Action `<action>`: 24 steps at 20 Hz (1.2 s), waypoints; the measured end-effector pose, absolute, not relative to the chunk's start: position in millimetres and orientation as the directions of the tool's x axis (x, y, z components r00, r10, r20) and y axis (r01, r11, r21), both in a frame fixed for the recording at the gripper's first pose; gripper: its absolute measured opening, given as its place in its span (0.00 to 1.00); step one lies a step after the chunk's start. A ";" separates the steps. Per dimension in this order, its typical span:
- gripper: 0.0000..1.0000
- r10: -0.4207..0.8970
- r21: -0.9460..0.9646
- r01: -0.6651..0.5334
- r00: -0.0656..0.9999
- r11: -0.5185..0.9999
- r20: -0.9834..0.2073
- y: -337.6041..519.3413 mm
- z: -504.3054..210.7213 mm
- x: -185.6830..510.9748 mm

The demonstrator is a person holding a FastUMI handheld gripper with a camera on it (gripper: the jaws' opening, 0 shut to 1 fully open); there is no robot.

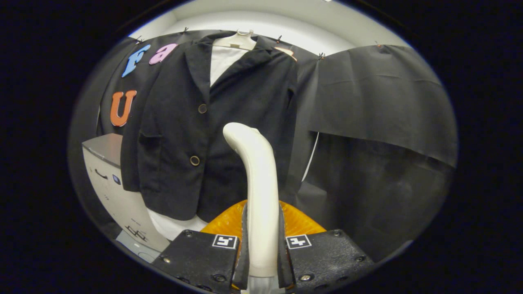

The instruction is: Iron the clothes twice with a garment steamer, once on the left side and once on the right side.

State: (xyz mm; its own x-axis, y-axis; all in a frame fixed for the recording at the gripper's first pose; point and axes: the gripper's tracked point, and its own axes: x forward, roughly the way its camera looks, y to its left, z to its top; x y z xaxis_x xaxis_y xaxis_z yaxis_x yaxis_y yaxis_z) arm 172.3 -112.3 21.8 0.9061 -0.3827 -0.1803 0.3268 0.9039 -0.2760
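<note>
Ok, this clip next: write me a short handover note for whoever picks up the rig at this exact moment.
Gripper: shut on the garment steamer's handle, both fingers pressing its sides. The steamer's head points up and forward toward the jacket.
Jacket: black, hanging on a hanger against the booth wall, over a white garment, just beyond the steamer's head.
A white cabinet stands beside the jacket; an orange part sits beneath the handle.
Done: steamer is picked up and aimed. Whether any pass has been made cannot be told from this picture.
Left, most likely: one pass down the left side, one down the right side.
</note>
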 end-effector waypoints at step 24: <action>0.30 -0.416 -0.337 0.278 0.780 0.900 -0.467 -106.7 -152.2 155.1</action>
State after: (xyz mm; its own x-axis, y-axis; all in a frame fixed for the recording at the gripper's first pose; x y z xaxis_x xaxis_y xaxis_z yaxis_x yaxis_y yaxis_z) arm 155.1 -106.7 -152.2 0.7804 -0.4159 -0.4669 0.2778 0.8996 -0.3370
